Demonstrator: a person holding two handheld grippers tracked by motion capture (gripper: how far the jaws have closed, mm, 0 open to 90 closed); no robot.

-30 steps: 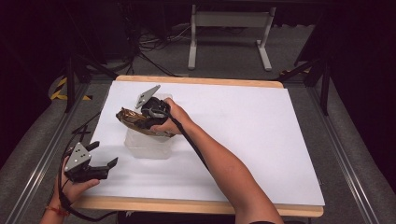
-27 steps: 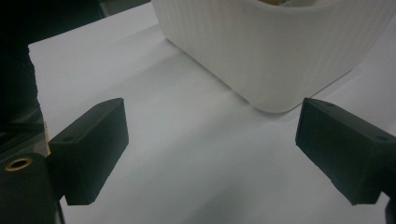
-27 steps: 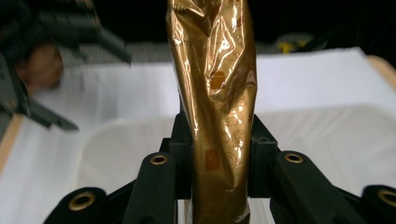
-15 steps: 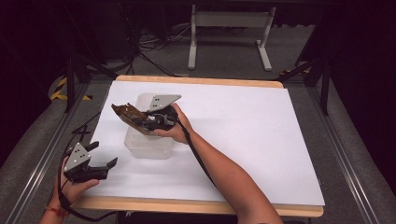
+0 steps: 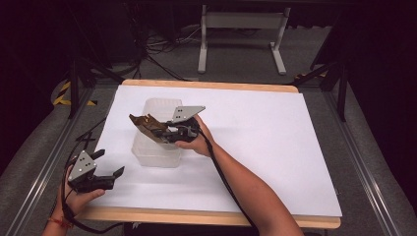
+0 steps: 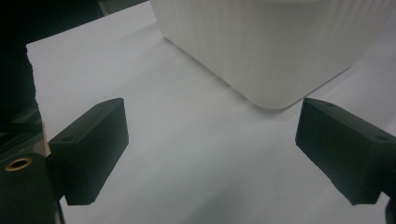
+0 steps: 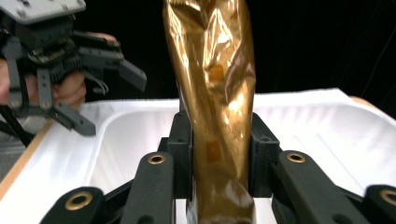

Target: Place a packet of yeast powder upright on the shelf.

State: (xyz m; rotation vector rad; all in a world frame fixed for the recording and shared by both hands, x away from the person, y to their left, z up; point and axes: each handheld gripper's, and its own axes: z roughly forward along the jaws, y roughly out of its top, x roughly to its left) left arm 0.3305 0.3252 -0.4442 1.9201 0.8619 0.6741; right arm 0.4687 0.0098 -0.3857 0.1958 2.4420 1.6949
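Above the translucent bin (image 5: 156, 147), my right gripper (image 5: 155, 132) clamps a gold foil packet (image 7: 212, 93); the packet seems clear of the bin's floor. My left gripper (image 5: 105, 169) rests wide-jawed near the table's front-left corner.

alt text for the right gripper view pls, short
The right gripper clamps a crinkled gold foil pouch between its black jaws, above a white plastic bin on the white table cover. At upper left, the left gripper, jaws open, sits in a hand.
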